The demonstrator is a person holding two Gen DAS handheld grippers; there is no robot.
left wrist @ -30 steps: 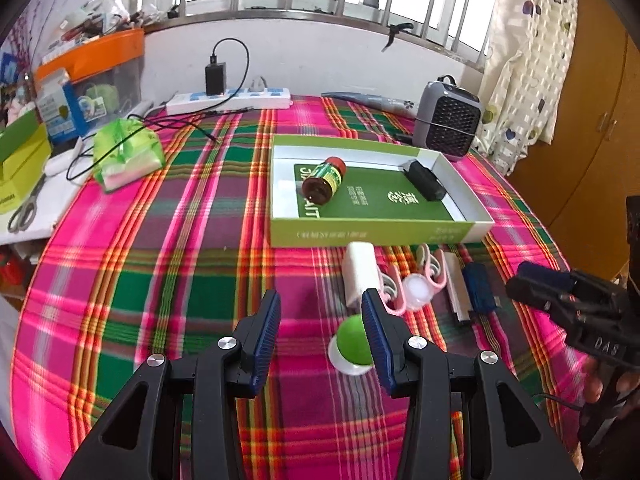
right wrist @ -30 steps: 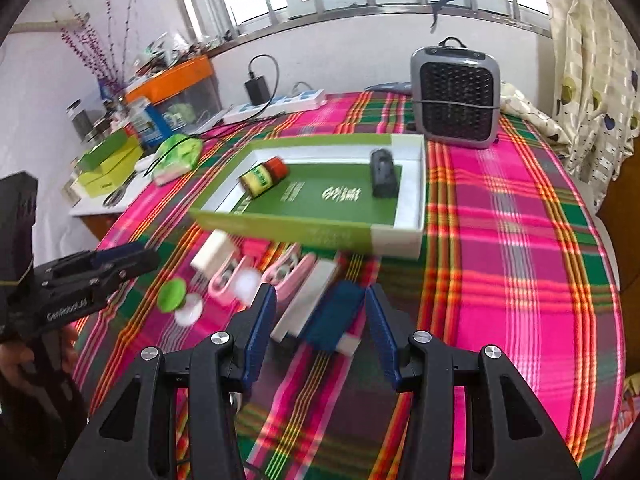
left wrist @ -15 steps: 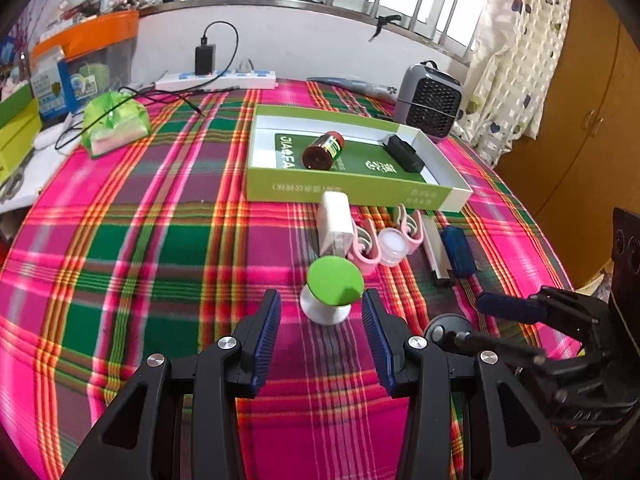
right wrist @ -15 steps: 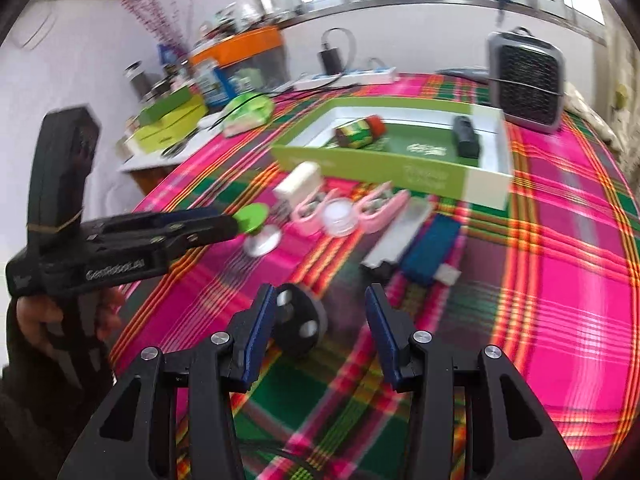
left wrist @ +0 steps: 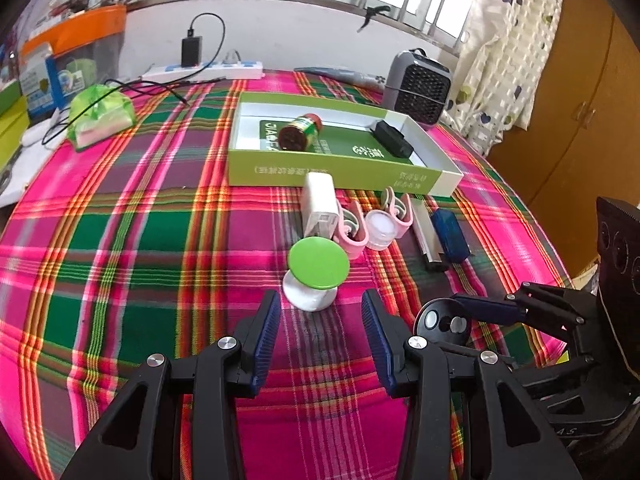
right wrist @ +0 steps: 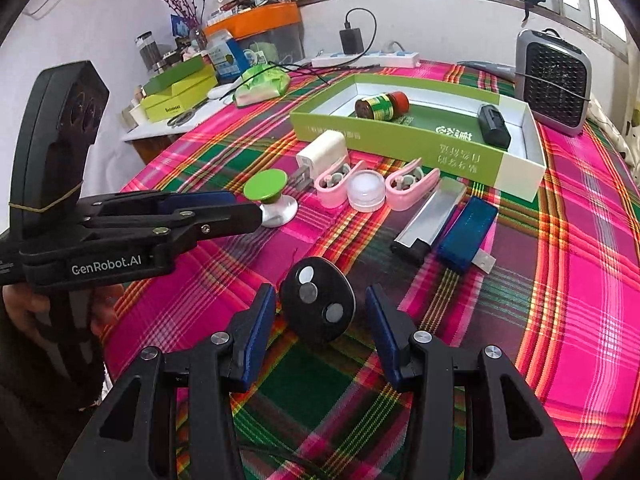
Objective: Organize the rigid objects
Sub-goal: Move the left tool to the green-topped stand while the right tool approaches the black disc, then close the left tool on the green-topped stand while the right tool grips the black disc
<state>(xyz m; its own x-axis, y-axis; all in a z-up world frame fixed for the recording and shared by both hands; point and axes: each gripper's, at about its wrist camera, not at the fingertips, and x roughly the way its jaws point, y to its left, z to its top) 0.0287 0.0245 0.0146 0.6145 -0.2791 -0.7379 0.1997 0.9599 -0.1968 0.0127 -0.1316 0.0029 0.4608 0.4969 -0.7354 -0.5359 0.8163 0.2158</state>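
Right wrist view, "GenRobot.AI" on left gripper (right wrist: 256, 210), green box (right wrist: 400, 148) lettering perhaps Chinese.

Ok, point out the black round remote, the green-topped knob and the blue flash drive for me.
black round remote (right wrist: 318, 304), right wrist view, on its button face.
green-topped knob (left wrist: 319, 258), left wrist view, on its green top.
blue flash drive (right wrist: 466, 234), right wrist view, mid body.

open left claw (left wrist: 320, 308), green-topped knob (left wrist: 318, 259) just ahead
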